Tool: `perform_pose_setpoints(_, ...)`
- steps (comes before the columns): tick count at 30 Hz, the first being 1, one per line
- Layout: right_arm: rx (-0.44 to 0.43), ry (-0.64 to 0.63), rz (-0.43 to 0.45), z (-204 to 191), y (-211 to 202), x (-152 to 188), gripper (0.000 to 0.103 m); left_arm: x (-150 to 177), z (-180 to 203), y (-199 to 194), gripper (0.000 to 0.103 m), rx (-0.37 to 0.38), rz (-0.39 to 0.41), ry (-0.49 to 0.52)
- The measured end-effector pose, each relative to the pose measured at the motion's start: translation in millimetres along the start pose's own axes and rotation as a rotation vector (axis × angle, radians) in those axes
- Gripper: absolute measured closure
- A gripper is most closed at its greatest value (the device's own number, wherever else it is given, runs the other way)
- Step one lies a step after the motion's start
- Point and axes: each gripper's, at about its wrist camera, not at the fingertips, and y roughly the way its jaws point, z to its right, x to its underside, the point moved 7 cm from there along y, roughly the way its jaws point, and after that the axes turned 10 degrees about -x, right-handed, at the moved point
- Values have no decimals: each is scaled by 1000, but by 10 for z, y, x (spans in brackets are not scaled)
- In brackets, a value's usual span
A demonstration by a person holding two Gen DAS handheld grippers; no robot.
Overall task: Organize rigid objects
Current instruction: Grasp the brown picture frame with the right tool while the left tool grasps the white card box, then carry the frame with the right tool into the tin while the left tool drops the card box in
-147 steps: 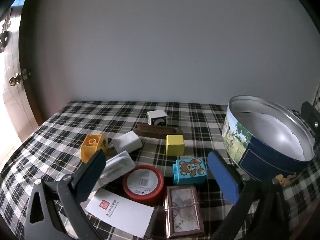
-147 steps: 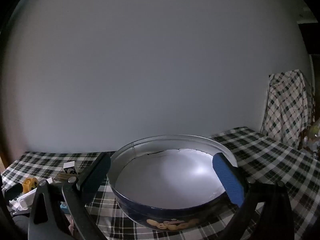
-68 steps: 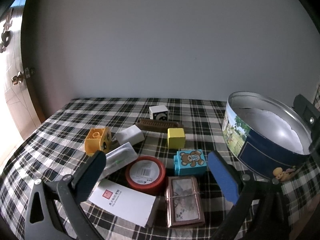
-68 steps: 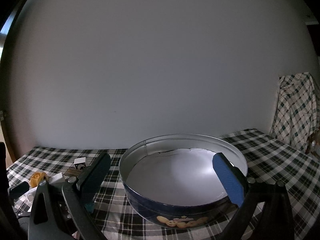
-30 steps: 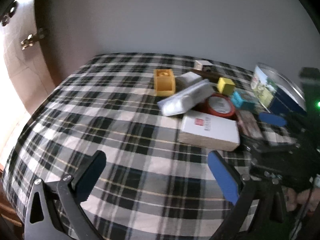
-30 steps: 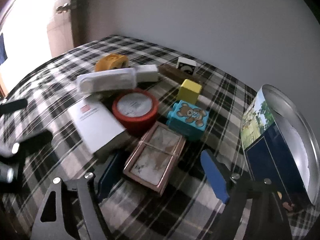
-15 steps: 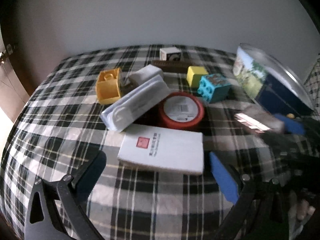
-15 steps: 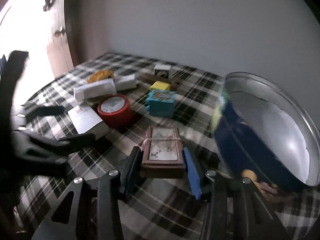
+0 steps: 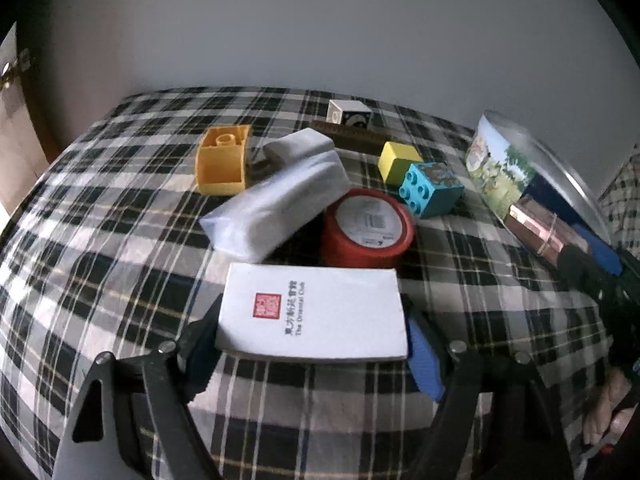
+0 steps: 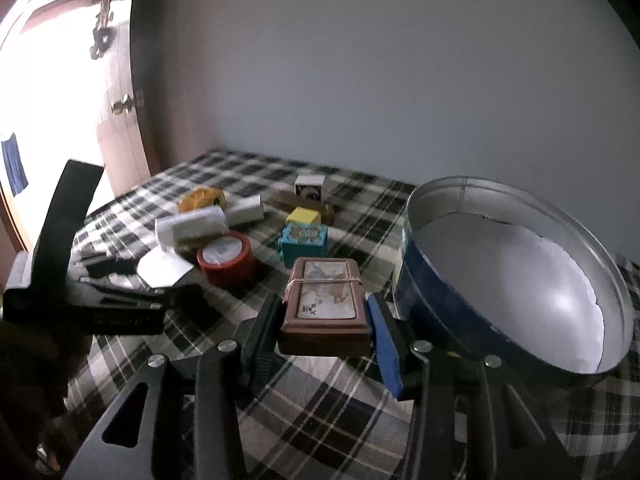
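Brown box [image 10: 325, 309]: pinched between the right gripper's [image 10: 325, 334] pads, lifted off the plaid cloth; a second ago it lay flat among the other items. Its long axis runs forward, away from the claw.
Round tin [image 10: 516, 276]: just right of that claw, open side up.
White booklet [image 9: 312, 314]: between the left gripper's [image 9: 310, 344] pads, long axis crosswise; both pads meet its short ends.
Left jaws: just been closing, earlier spread over bare cloth.
Red tape roll [image 9: 366, 230]: just beyond the booklet.
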Motion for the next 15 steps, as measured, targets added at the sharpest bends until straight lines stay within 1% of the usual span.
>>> perform_pose_setpoints(2, -13, 24, 34, 26, -65, -40, 56, 4, -41, -84, 24, -1, 29, -21)
perform_pose_setpoints(4, -23, 42, 76, 43, -146, -91, 56, 3, -65, -184, 24, -5, 65, -26)
perform_pose_setpoints(7, -30, 63, 144, 78, -290, -165, 56, -8, -76, -314, 24, -10, 97, -18)
perform_pose_setpoints(10, -30, 84, 179, 118, -364, -208, 56, -63, -81, -443, 24, -10, 136, -30)
perform_pose_setpoints(12, -17, 86, 201, 140, -413, -239, 56, -118, -55, -538, 24, -3, 164, -30)
perform_pose_setpoints(15, 37, 86, 261, 221, -565, -295, 56, -214, 65, -690, 24, 10, 214, -23)
